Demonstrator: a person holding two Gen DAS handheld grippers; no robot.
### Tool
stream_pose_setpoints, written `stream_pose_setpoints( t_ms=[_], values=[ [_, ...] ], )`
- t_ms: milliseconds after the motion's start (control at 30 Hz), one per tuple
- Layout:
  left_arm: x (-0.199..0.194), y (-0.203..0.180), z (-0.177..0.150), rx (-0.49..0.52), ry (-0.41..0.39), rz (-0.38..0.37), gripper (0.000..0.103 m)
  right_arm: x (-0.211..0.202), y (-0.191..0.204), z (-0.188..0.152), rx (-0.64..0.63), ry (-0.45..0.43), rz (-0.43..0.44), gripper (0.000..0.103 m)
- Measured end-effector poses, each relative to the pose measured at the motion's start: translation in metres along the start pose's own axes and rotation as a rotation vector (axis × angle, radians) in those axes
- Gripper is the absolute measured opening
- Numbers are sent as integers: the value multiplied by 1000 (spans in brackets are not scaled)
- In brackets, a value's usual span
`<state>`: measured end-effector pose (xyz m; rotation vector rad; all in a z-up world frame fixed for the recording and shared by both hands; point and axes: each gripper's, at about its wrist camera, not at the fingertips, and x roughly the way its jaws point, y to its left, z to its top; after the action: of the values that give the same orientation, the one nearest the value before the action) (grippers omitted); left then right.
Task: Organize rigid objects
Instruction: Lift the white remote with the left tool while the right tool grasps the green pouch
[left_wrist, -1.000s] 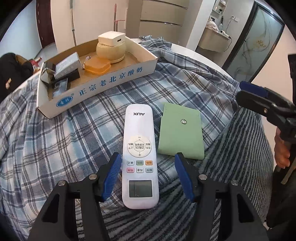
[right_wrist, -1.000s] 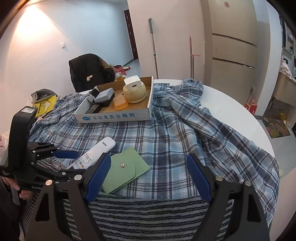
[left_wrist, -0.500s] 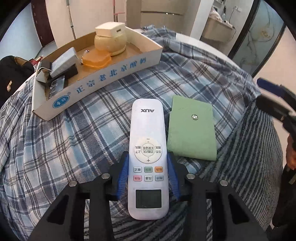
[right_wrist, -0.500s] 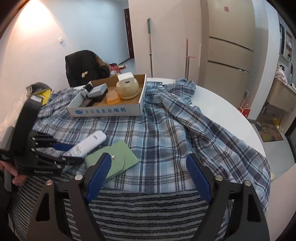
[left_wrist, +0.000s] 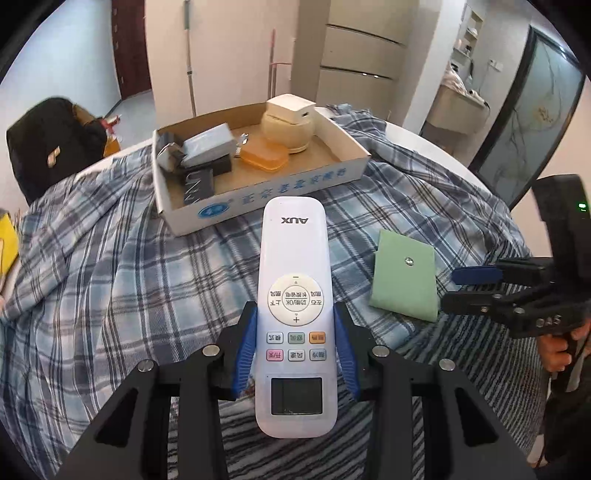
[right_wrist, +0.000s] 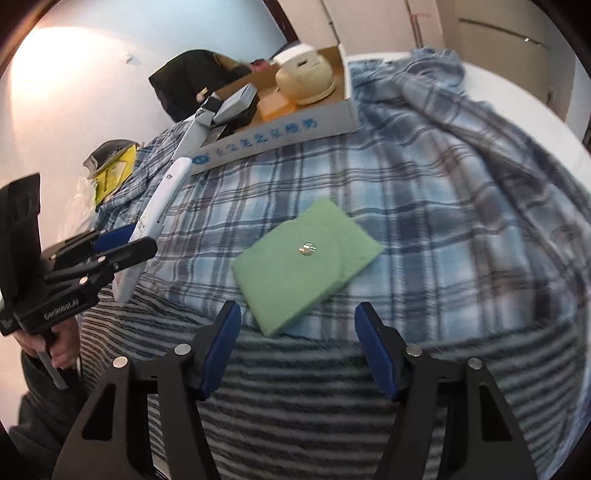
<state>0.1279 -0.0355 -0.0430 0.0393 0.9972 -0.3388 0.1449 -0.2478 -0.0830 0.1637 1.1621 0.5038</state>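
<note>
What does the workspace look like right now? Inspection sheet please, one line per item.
Surface: round white table draped with a plaid cloth; striped cloth at the near edge.
Job's things: white remote held off the cloth; green pouch flat on the cloth; cardboard tray holding a cream jar, orange box and grey and black boxes.
Clutter: yellow item at the table's left edge.
Grippers: left tool shut on the remote; right tool open, just short of the pouch.
Cables: nothing seen.
Surroundings: black jacket, mop, fridge, glass door.
</note>
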Motion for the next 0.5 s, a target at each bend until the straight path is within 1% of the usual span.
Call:
stream_pose_setpoints(
  t_ms=[67, 133, 167, 300, 400, 500],
  values=[
    [-2, 7, -4, -14, -5, -10, 42, 10, 2, 8, 29, 29, 4, 64],
    [-3, 11, -7, -37, -8, -45, 42, 19, 6, 17, 53, 46, 27, 64],
    [-4, 12, -8, -42, -13, -55, 42, 24, 10, 22, 51, 49, 23, 64],
    [-6, 11, -10, -39, -32, -60, 42, 41, 25, 46, 18, 62, -37, 65],
    [-10, 18, -9, -68, -51, -82, 42, 54, 34, 64, 6, 78, -88, 65],
    [-13, 25, -9, -88, -73, -70, 42, 69, 47, 80, -14, 108, -145, 70]
  ],
)
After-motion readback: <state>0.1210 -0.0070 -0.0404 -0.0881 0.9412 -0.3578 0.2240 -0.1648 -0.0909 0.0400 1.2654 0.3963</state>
